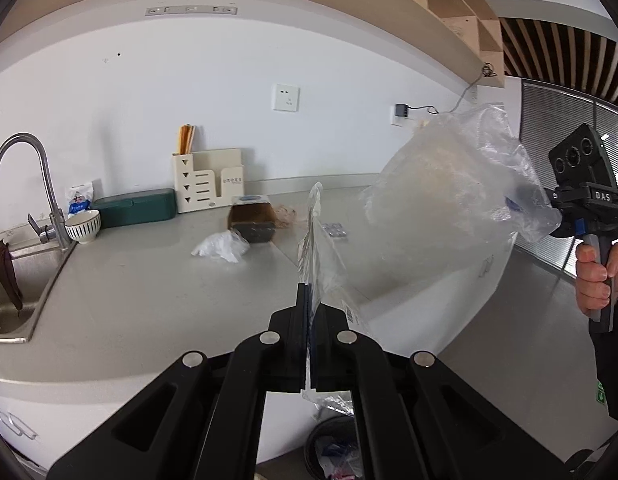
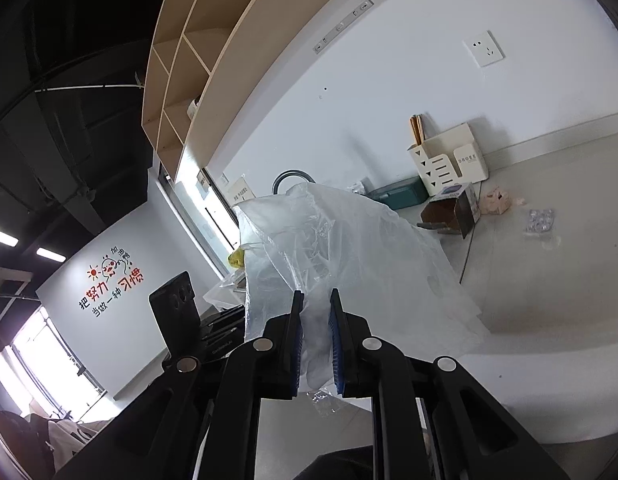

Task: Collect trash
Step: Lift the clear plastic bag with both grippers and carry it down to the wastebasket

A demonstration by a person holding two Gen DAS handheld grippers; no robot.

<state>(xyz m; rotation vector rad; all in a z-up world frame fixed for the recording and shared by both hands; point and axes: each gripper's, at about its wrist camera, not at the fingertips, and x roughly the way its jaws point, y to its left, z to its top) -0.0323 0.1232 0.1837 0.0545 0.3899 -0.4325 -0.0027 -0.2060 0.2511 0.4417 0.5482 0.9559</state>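
Note:
A large clear plastic bag [image 1: 449,196] hangs in the air over the counter's right end, stretched between both grippers. My left gripper [image 1: 307,290] is shut on a thin flat edge of it. In the right wrist view my right gripper [image 2: 315,304] pinches a bunched part of the same bag [image 2: 349,248] between its blue pads. On the grey counter [image 1: 149,288] lie a crumpled white plastic piece [image 1: 221,246], a brown open box [image 1: 253,220], a pinkish paper wad [image 2: 497,199] and a blister pack [image 2: 541,220].
A sink [image 1: 13,312] with a faucet [image 1: 33,184] is at the left, with a striped bowl [image 1: 83,226], a green box [image 1: 135,206] and a cream organiser [image 1: 209,180] along the wall. A dark bin [image 1: 333,448] with trash stands below the counter edge. A hand [image 1: 597,276] grips the right gripper's handle.

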